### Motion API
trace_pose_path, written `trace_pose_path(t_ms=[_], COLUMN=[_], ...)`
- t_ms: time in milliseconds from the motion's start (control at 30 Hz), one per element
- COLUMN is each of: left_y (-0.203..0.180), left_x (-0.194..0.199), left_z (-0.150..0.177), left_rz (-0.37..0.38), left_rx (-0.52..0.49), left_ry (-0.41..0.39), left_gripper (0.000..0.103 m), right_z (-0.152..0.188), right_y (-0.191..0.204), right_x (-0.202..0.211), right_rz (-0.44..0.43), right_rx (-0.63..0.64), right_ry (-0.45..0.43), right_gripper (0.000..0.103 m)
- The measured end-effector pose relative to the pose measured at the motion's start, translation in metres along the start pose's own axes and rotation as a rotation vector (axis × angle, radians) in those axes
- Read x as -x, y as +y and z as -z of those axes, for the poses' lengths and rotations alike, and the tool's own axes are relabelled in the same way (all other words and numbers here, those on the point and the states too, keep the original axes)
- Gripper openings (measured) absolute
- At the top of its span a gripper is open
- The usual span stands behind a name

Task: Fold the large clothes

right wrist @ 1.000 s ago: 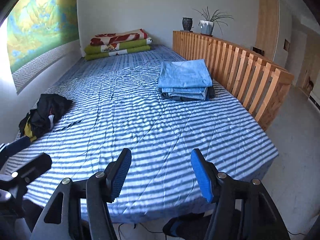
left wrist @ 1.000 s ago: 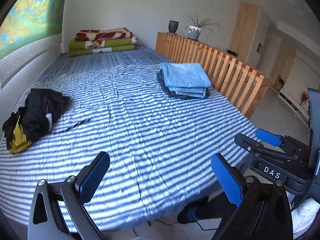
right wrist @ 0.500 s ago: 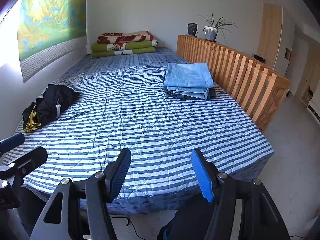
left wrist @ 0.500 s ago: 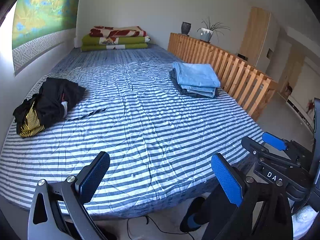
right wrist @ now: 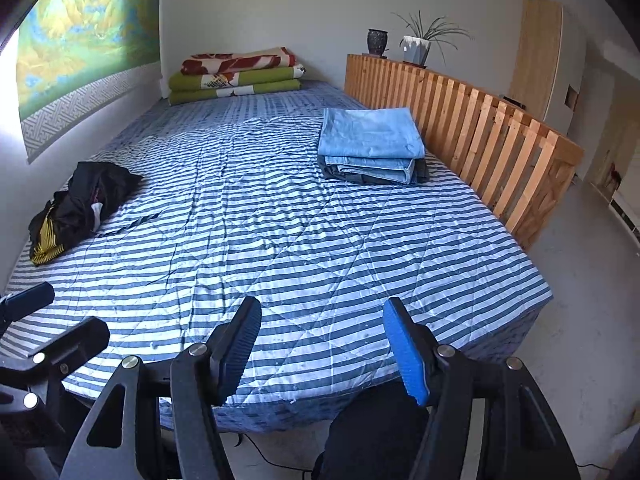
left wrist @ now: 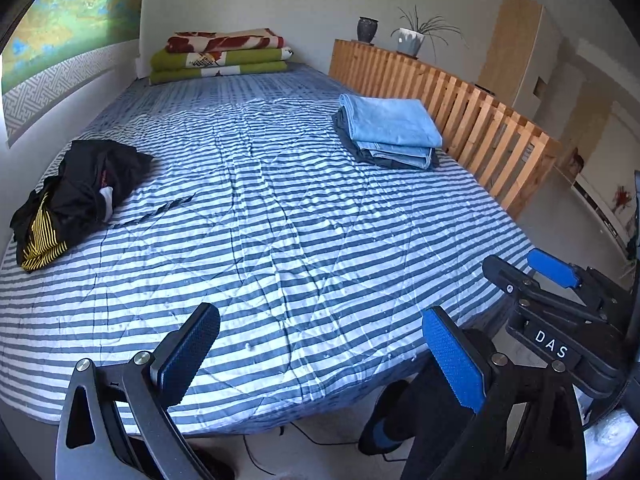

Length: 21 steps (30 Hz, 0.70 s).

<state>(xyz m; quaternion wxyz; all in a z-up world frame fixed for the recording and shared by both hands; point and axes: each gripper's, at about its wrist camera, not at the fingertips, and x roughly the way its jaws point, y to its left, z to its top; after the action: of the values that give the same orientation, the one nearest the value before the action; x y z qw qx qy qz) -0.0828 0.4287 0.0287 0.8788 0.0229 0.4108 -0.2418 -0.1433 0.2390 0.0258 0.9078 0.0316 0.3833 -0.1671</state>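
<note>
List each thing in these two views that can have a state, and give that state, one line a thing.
Left claw: open, empty.
Right claw: open, empty.
Black garment with yellow stripes: crumpled, unfolded, on the bed's left side.
Light blue and dark clothes: folded, stacked by the wooden slatted rail.
Green and red patterned blankets: folded, stacked at the far end.
Blue-and-white striped bed cover: spread, wrinkled.

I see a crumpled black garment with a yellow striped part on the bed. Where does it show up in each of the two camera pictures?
Left wrist view: the crumpled black garment with yellow stripes lies at the far left, on the striped bedcover.
Right wrist view: the same garment lies at the left edge of the bed, about mid-height.
Shared landmark: the folded stack of light blue clothes beside the wooden slatted rail, right of centre in both.
</note>
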Motion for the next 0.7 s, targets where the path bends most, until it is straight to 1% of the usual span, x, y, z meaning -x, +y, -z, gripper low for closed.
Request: trace_pose_path(t_ms=[267,700], left_y=[-0.0036,0.0016], left_x=[0.0027,0.0018], left_z=[-0.0009,0.0003], left_rz=[-0.011,-0.011], left_rx=[-0.004,0.011], left_ry=[-0.011,-0.008], left_gripper=[0.103,0.103], right_z=[-0.0013,-0.0004], right_y=[0.0019,0.0011], right_x=[0.0001,-0.0049], right_rz=[-0.013,-0.015], right_rx=[0.01,0.009], right_ry=[-0.003,0.012], right_gripper=[0.059,0.059])
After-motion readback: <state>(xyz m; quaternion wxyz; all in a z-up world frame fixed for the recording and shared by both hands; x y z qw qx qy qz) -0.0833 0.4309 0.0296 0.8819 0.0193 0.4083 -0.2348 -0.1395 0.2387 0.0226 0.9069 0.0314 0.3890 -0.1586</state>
